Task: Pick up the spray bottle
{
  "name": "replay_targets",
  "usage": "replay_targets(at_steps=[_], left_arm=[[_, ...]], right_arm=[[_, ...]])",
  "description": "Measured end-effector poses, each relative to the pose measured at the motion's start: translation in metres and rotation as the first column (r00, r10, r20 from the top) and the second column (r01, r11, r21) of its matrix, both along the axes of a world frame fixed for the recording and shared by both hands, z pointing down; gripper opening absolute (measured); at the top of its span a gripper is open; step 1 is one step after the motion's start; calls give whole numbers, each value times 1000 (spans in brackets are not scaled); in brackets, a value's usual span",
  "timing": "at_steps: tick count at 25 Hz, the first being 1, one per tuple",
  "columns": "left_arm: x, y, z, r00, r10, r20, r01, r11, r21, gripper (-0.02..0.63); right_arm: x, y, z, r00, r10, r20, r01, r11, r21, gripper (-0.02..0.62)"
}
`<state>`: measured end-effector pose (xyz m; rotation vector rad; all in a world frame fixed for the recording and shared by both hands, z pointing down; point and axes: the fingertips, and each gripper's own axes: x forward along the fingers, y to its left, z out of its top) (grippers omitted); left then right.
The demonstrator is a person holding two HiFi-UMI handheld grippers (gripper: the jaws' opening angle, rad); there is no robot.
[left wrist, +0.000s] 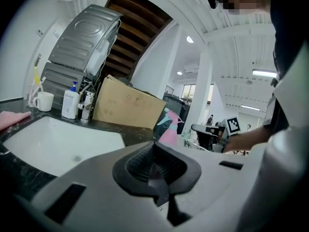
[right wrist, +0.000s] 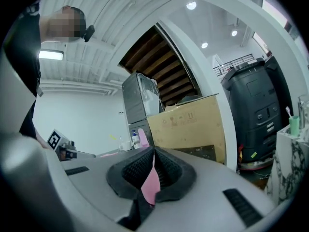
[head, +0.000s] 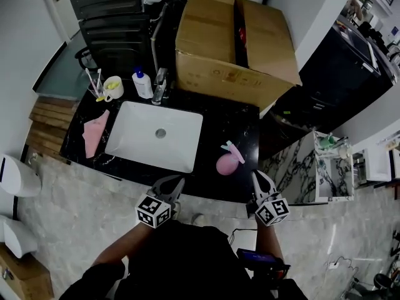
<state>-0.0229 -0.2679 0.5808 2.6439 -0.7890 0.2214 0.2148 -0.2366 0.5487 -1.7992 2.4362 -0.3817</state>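
Nothing picked up yet: the pink spray bottle (head: 227, 162) sat on the dark bench (head: 240, 127) right of the sink (head: 140, 145), just beyond the right gripper (head: 257, 176) — it and the left gripper (head: 177, 181) both pressed together, empty, so reach and grasp remained.

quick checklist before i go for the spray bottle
1. Spray bottle in sight, on the counter right of the sink: ok.
2. Right hand-held gripper aimed at the bottle: ok, pink shows just past its jaws in the right gripper view.
3. Right jaws apart for a grasp: not ok, they are together.
4. Left hand-held gripper empty and apart from the bottle: ok.
5. Nothing crowding the bottle on the counter: ok.
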Motion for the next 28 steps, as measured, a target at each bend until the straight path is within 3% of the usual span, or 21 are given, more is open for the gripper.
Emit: replay_targets(at_steps=[4,7,14,23,28], left_arm=[[-4,-9,2,1000,13,-11,-13,1000,-13,8],[-5,-14,2,999,25,-22,-25,1000,-14,8],[-11,-22,5,999,26,-31,-26,999,-20,8],[-24,-34,4,999,-11,-44,10,1000,-24,8],[-29,-39,4,999,-29,-46,28,999,-22,8]], right_arm=[[-7,-9,-12,1000,-2,-8,2,1000,27,32],[-12,-17,-20,1000,-3,-22,4,999,32,131],[-28,-45,-12,994,-55,-96,54,998,-17,203],[-51,-70,-2,982,-122,-147,113,991,-69,207],[-54,-79,-3,978,-128,-164,119,991,-62,124]])
